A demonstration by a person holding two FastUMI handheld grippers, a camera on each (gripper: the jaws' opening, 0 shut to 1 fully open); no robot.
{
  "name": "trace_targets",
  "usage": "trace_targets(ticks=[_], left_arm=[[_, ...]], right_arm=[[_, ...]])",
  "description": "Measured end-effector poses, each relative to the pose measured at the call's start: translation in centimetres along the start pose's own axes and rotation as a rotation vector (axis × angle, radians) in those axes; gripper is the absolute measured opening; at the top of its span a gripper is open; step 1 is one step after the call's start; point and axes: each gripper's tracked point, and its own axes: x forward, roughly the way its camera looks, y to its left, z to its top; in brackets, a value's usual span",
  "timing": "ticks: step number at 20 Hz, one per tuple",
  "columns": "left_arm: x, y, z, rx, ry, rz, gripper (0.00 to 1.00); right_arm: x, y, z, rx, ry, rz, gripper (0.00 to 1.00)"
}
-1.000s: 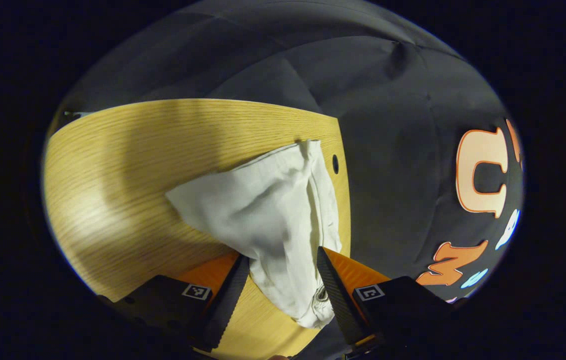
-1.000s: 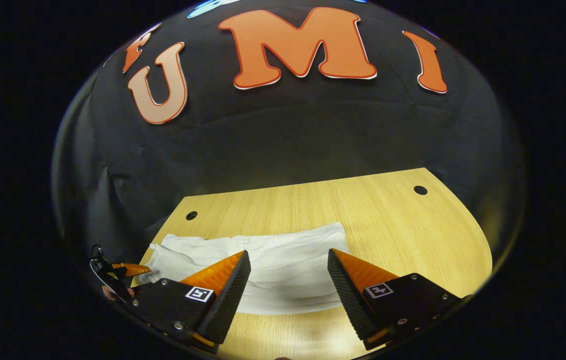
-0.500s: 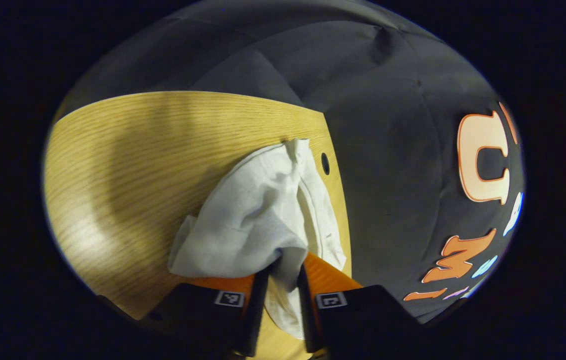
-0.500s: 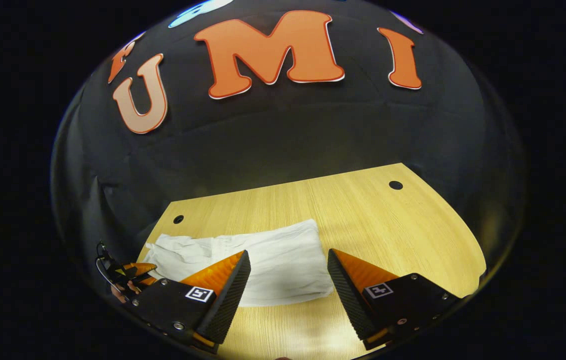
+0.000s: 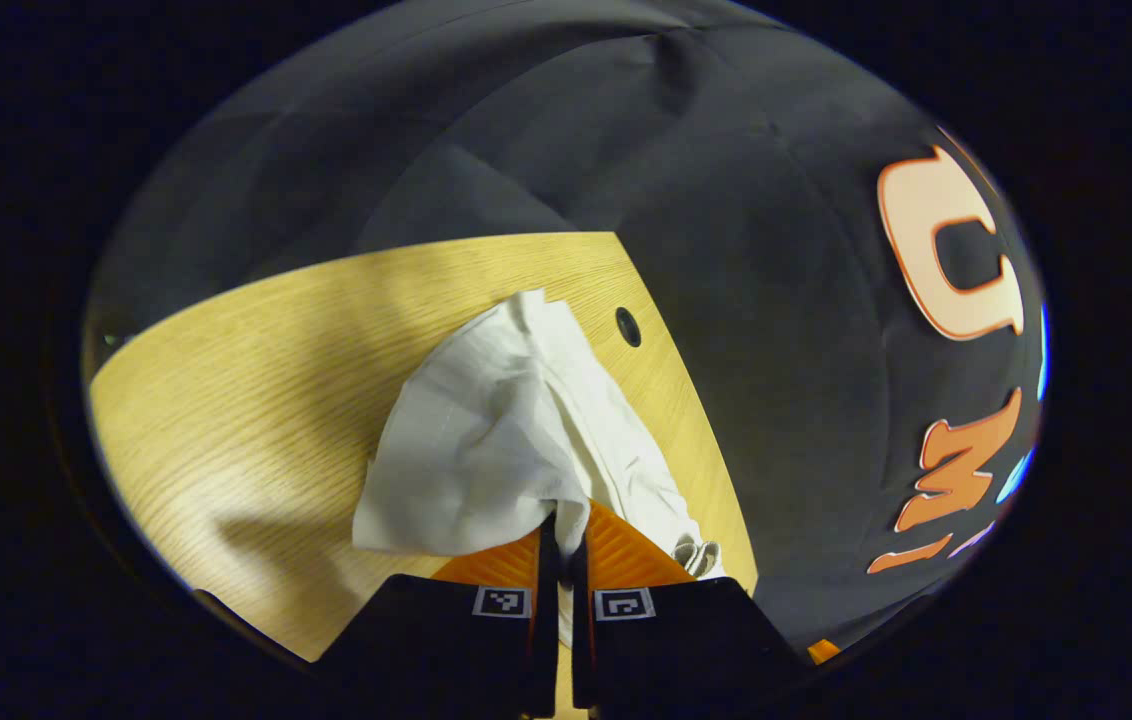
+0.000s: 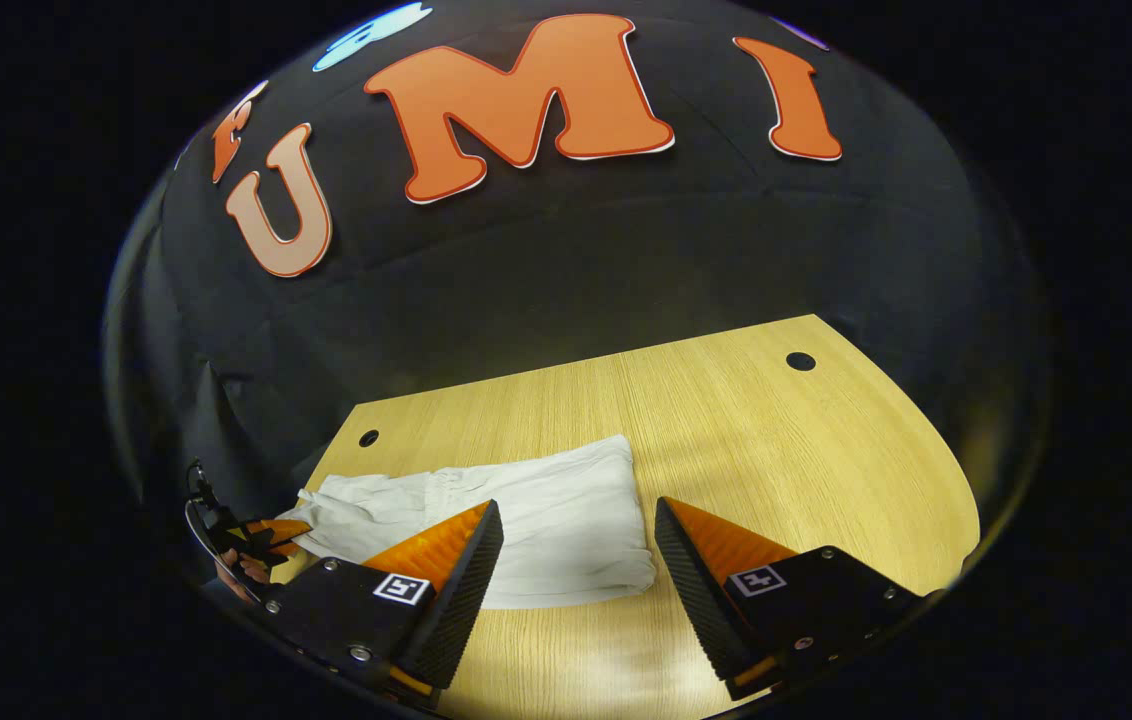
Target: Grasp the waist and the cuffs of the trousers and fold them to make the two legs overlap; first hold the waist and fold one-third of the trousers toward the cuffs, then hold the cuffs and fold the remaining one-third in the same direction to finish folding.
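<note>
Left claw (image 5: pixel 560 525) pinching trousers (image 5: pixel 486 440); right claw (image 6: pixel 578 560) spread.

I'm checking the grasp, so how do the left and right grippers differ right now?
The left gripper is shut on the white trousers; the right gripper is open and holds nothing. The left lifts a bunched end of the cloth; the right hovers above the wooden table. Both point toward the trousers.

Left gripper view hugs the trousers (image 5: pixel 486 440); right gripper view overlooks them (image 6: pixel 526 510) from farther off.
</note>
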Motion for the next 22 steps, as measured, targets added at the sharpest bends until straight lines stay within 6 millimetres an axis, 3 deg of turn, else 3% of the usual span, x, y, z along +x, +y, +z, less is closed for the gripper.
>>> trace_targets(ticks=[6, 12, 18, 22], left_arm=[[-3.8, -7.2, 0.4, 0.156, -0.074, -0.039, 0.1], [-5.0, -14.8, -0.6, 0.277, -0.105, -0.065, 0.09], [-4.3, -22.8, -4.5, 0.449, -0.085, -0.101, 0.09], [-3.6, -27.5, -8.5, 0.562, -0.051, -0.134, 0.09]], right_arm=[[-1.0, -2.6, 2.1, -0.005, -0.056, 0.03, 0.93], [-2.4, -5.6, 3.1, -0.003, -0.091, 0.04, 0.96], [-3.9, -8.6, 3.0, -0.033, -0.113, 0.021, 0.96], [-4.6, -10.4, 2.8, -0.037, -0.126, 0.005, 0.97]])
